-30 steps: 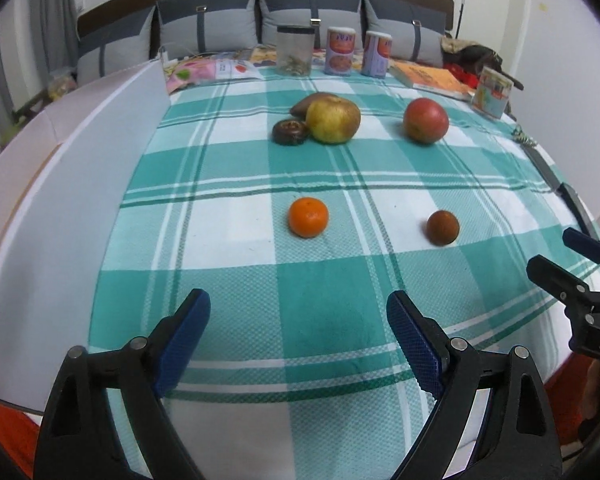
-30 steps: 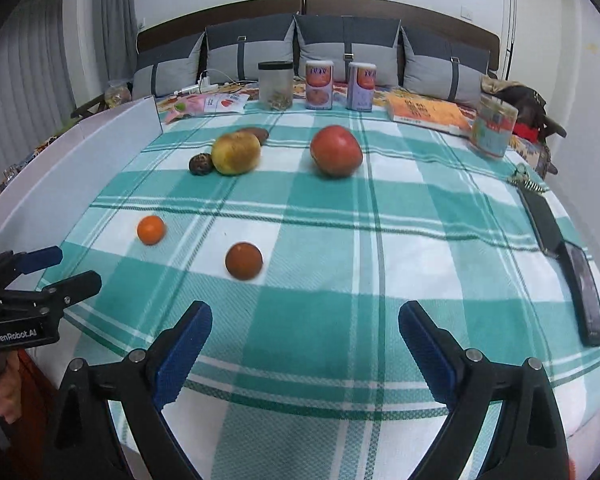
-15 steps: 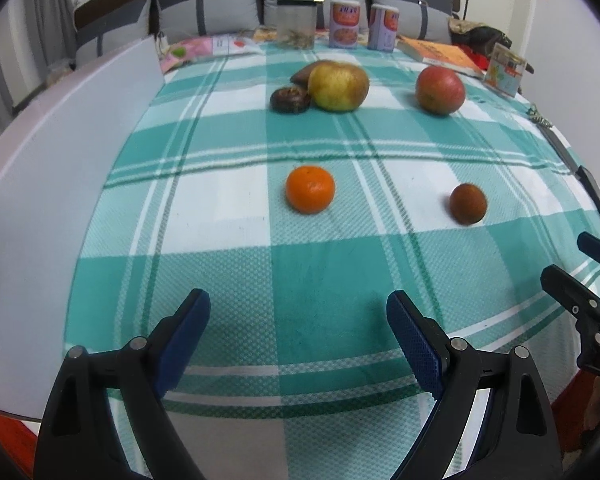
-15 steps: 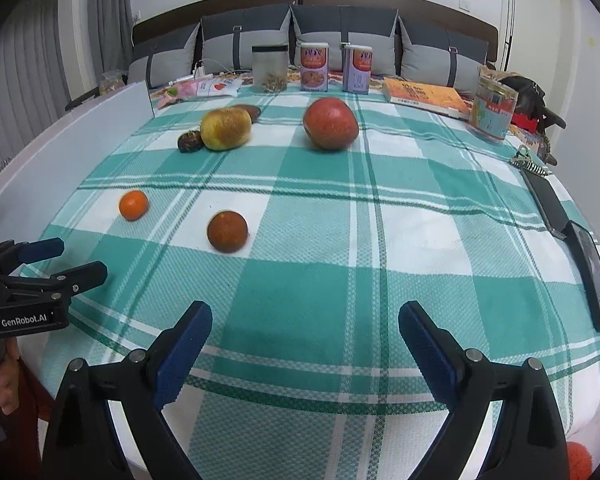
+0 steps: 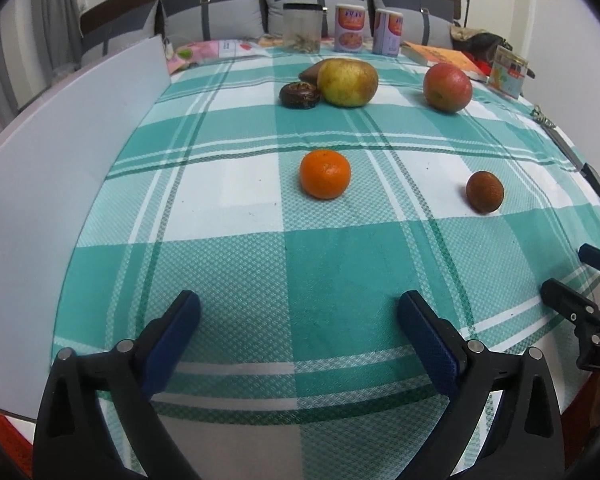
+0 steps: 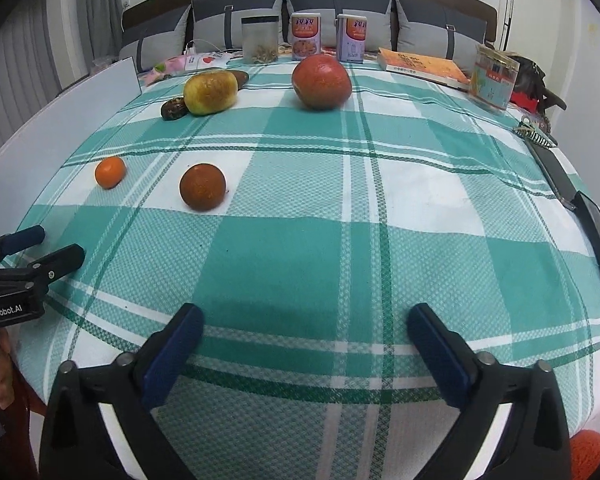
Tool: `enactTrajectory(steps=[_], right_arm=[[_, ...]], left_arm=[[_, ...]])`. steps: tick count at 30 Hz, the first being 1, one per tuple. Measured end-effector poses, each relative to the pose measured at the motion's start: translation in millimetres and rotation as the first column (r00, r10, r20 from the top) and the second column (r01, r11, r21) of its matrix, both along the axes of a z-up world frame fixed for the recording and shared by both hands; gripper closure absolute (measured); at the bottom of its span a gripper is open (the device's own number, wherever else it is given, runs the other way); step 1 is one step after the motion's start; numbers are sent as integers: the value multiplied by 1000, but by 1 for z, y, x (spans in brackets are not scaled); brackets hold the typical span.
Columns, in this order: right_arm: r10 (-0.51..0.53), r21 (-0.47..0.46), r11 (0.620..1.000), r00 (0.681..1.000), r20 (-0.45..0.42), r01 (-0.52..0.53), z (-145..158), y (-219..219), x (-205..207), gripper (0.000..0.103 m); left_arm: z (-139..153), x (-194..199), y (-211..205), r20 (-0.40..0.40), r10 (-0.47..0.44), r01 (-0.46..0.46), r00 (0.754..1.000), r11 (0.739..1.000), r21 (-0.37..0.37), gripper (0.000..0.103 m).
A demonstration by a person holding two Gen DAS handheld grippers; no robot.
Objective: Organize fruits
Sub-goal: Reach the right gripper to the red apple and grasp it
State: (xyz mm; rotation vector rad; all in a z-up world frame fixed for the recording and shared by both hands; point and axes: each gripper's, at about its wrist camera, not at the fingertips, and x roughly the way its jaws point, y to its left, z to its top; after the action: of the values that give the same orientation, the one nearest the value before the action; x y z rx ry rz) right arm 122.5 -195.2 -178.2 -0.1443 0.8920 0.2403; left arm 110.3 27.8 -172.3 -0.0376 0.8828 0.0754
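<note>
While both jaws are opening, left gripper (image 5: pixel 298 314) — empty — faces orange (image 5: pixel 325 174).

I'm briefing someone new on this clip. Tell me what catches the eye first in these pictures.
The teal checked cloth fills both views, with fruit scattered on it: an orange and a brown fruit nearer, a yellow pear and a red apple farther back. Low in each view the left gripper and right gripper are opening their blue-padded jaws over bare cloth, with nothing between them.
</note>
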Motion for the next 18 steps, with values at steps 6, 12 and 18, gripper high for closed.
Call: enactTrajectory(steps=[6,12,18], right_arm=[[-2,11,1000,999,38,1,-2,-1,-4,0],[5,14,1000,999,41,-6,-2,-1,-2,0],[12,14,1000,999,44,-13,-3,-1,-3,0]], left_arm=[[-1,-1,0,13,5,-5,1000,1000,4,1],[-1,0,1,9,-1,1,1000,1000,-4,1],[2,4,5,-40,-43,42,998,999,-22,2]])
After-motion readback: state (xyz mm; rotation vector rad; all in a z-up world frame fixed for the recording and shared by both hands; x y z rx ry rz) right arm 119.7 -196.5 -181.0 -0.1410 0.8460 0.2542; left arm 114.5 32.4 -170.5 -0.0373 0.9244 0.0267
